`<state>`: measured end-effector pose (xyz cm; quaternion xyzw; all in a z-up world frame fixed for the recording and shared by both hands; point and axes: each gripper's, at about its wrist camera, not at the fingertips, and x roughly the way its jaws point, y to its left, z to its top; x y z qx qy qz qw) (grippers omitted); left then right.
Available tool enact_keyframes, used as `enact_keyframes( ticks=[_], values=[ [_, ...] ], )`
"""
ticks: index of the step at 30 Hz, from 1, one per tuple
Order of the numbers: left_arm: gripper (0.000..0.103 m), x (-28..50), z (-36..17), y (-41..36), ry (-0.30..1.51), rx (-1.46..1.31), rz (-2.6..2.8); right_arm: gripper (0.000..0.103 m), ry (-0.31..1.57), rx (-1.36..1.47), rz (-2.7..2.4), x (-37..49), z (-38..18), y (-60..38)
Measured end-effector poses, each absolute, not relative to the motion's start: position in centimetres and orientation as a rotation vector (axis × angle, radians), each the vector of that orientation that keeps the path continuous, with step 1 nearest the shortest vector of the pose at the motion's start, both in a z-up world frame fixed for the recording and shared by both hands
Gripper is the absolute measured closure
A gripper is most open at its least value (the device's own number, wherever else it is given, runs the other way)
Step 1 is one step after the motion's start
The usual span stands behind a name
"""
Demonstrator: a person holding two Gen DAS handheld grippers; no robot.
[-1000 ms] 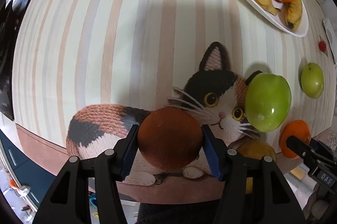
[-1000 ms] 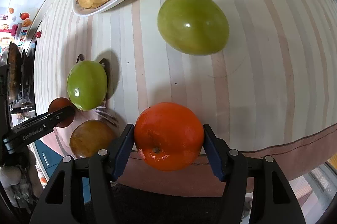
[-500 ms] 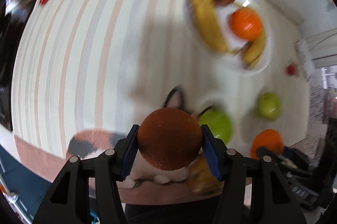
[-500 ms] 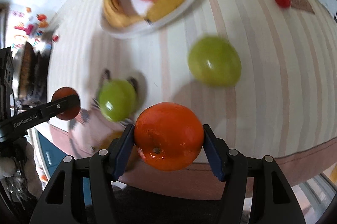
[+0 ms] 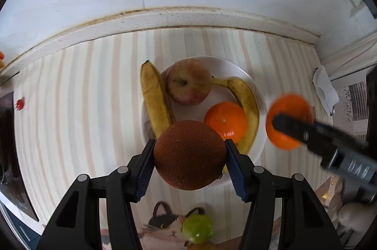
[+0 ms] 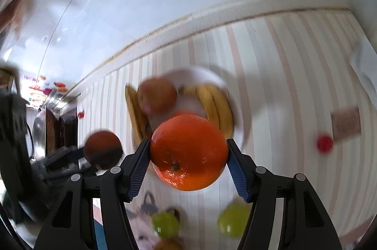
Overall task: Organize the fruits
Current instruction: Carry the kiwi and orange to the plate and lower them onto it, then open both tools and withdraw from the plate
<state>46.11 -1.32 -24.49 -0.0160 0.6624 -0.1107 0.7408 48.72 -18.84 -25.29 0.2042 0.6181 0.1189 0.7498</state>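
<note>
My left gripper (image 5: 189,155) is shut on a rough brown round fruit (image 5: 188,154) and holds it above the near rim of the white plate (image 5: 258,148). The plate holds two bananas (image 5: 154,104), a red apple (image 5: 188,81) and an orange (image 5: 225,120). My right gripper (image 6: 188,153) is shut on an orange (image 6: 188,151), held above the plate's near side (image 6: 239,130); it also shows in the left wrist view (image 5: 288,121), right of the plate. Two green fruits (image 6: 165,224) (image 6: 232,221) lie on the table behind.
The striped tablecloth (image 5: 82,108) runs to a white wall ledge (image 5: 165,17). A cat-print mat (image 5: 162,224) carries a green fruit (image 5: 198,227). Small red items (image 5: 20,104) (image 6: 325,144) and a paper card (image 6: 345,122) lie on the table.
Both grippers have lifted and moved forward from the cat mat area toward the plate, each still holding its fruit. The views have tilted up, so the wall now shows.
</note>
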Motion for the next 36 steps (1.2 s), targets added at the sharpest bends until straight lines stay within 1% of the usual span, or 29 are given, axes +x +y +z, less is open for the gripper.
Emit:
enact_keyframes(
  ticks=[3, 8, 18, 20, 22, 26, 27, 29, 30, 32, 36],
  values=[
    [0.048, 47.2, -25.3, -2.2, 1.473, -0.036, -0.257, 0.037, 1.376, 0.43, 0.285, 51.8, -26.3, -17.8],
    [0.048, 47.7, -26.6, -3.3, 1.504, -0.01, -0.26, 0.037, 1.417, 0.371, 0.297, 54.4, -28.5, -16.2],
    [0.047, 47.3, -28.4, -3.2, 1.568, 0.0, -0.232, 0.036, 1.49, 0.346, 0.328, 56.1, -31.5, -14.5],
    [0.042, 47.3, -28.2, -3.2, 1.563, -0.018, -0.242, 0.035, 1.502, 0.33, 0.322, 56.4, -31.7, -14.4],
    [0.03, 47.4, -27.9, -3.2, 1.56, -0.023, -0.237, 0.035, 1.506, 0.33, 0.326, 56.5, -31.7, -14.5],
    [0.029, 47.6, -27.5, -2.8, 1.558, -0.06, -0.224, 0.035, 1.519, 0.318, 0.327, 56.6, -31.7, -14.6],
    [0.027, 47.6, -27.4, -2.7, 1.558, -0.067, -0.222, 0.035, 1.519, 0.318, 0.327, 56.6, -31.6, -14.8],
    [0.02, 47.5, -27.1, -2.5, 1.551, -0.074, -0.211, 0.035, 1.512, 0.317, 0.326, 56.6, -31.6, -14.8],
    [0.019, 47.5, -26.9, -2.3, 1.547, -0.078, -0.207, 0.035, 1.511, 0.319, 0.326, 56.5, -31.6, -14.9],
    [0.019, 47.4, -26.4, -1.9, 1.536, -0.093, -0.199, 0.034, 1.507, 0.332, 0.324, 56.3, -31.3, -15.3],
    [0.019, 47.2, -24.9, -0.8, 1.496, -0.108, -0.174, 0.027, 1.482, 0.342, 0.302, 55.7, -30.1, -16.3]
  ],
)
